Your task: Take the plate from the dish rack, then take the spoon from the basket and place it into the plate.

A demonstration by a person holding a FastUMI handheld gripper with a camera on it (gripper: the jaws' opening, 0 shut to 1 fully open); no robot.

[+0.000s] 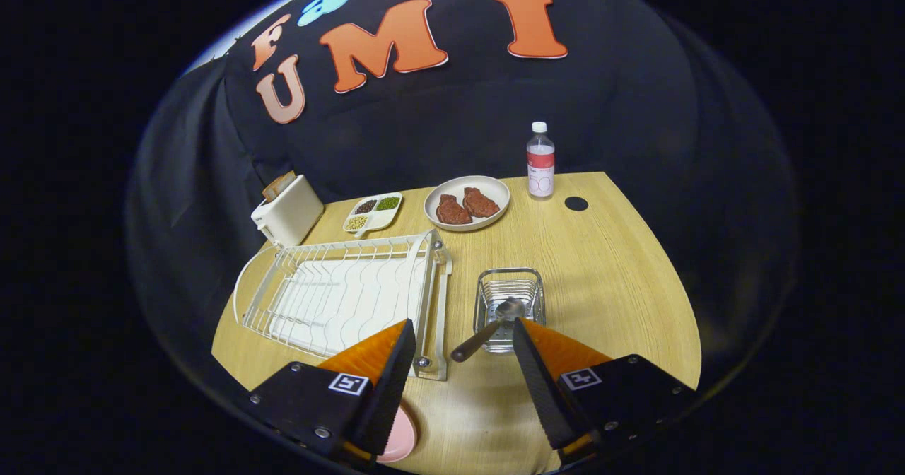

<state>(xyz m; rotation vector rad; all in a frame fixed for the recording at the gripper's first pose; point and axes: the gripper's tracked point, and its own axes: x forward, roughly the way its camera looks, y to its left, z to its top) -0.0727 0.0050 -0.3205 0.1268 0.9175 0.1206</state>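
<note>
Between the spread fingers of the gripper (pixel 463 337) (holding nothing) lies the spoon (pixel 488 328) — bowl in its basket (pixel 509 309); pink plate (pixel 399 436), likely, beneath the left finger.

toaster (pixel 288 210), bottle (pixel 541 162), meat dish (pixel 466 203)

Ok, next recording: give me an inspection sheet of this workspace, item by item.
Surface: wooden table with a dark round hole.
Job's things: white dish rack, no plate in it; pink plate on the table under the fingers; spoon leaning out of the wire basket.
Clutter: toaster, divided dish of beans, plate of meat, bottle.
Gripper: open, spoon handle just ahead, between the fingers.
Cables: nothing seen.
Surroundings: black cloth wall.
</note>
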